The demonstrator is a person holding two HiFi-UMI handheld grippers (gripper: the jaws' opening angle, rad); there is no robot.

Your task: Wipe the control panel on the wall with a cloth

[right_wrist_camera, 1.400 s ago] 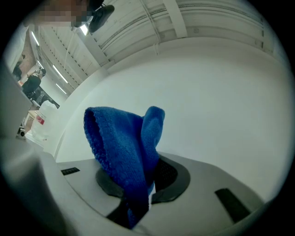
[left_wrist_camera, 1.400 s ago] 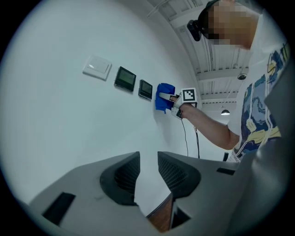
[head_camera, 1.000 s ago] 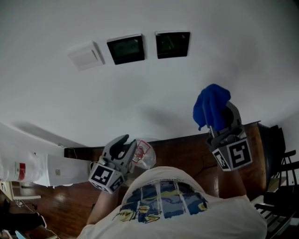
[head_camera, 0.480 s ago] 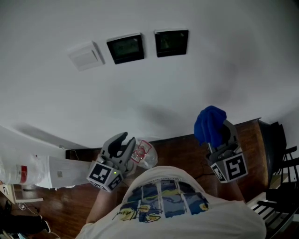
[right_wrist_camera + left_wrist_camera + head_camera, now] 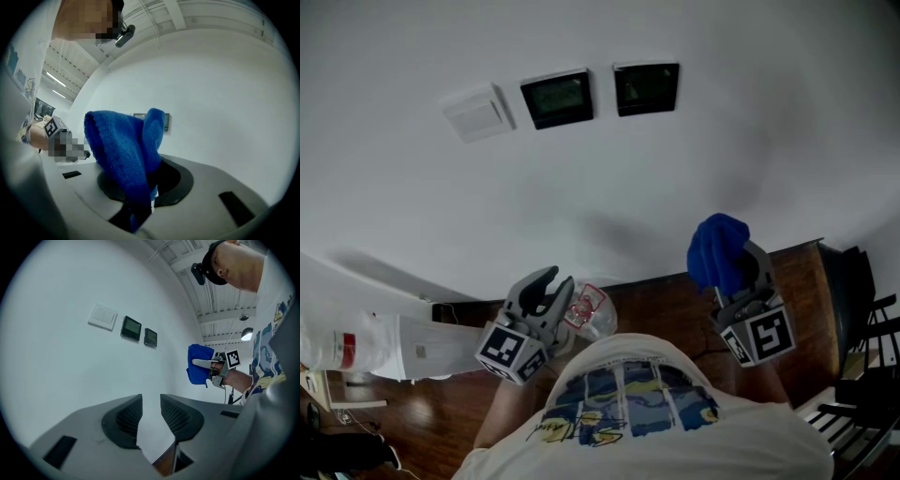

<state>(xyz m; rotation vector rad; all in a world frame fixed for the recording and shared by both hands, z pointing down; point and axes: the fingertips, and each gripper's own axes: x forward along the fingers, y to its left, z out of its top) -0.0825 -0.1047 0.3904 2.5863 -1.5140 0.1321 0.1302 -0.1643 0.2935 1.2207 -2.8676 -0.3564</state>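
Two dark control panels hang on the white wall, with a white switch plate to their left. My right gripper is well below them at the right, shut on a blue cloth that bunches above its jaws. In the right gripper view the cloth hides most of one panel. My left gripper is low at the left, its jaws a narrow gap apart with nothing between them. The left gripper view shows both panels and the cloth.
A crumpled clear plastic bag lies on the wooden floor next to the left gripper. A white unit stands at the far left. A black chair frame is at the right edge.
The right gripper with the blue cloth has dropped lower, away from the panels, and has barely moved in the last half second. The left gripper has stayed about where it was.
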